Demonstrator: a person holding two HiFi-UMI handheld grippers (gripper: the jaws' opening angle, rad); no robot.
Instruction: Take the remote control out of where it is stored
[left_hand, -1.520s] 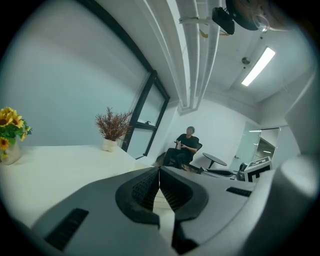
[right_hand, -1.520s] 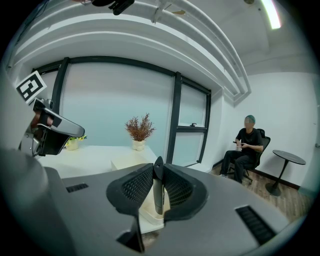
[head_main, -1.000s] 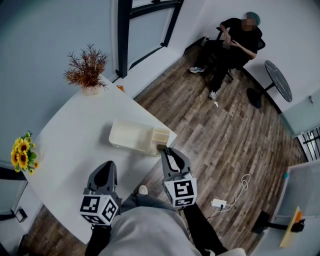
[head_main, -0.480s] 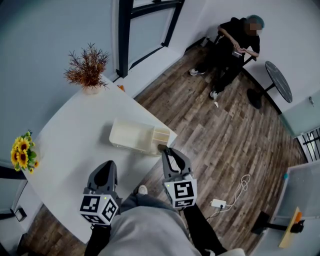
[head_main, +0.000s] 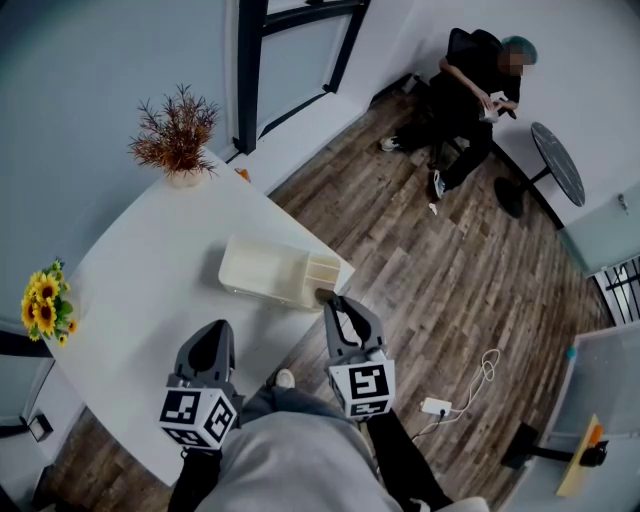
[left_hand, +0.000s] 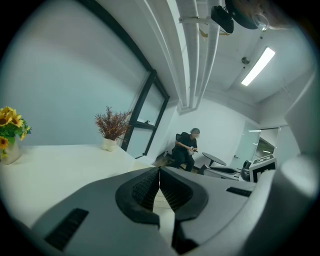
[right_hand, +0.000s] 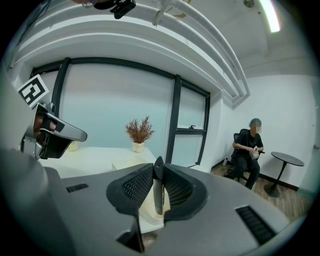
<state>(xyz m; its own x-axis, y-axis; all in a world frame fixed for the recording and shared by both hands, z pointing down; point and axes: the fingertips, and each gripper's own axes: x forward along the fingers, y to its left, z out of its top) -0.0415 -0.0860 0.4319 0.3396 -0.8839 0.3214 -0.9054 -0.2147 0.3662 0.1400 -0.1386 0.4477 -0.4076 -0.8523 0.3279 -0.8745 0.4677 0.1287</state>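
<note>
A cream storage box with small compartments lies near the right edge of the white table. My right gripper is at the box's near right corner, shut on a slim dark remote control that stands edge-on between its pads. The remote's tip shows at the box's end compartment. In the right gripper view the box lies just under the jaws of the right gripper. My left gripper hovers over the table's near part, shut with nothing between its pads; its closed tips face across the table.
A vase of dried reddish twigs stands at the table's far corner, and sunflowers at its left edge. A seated person and a round side table are across the wooden floor. A power strip with cable lies on the floor.
Both grippers have kept still. Only the seated person across the room has shifted posture.
</note>
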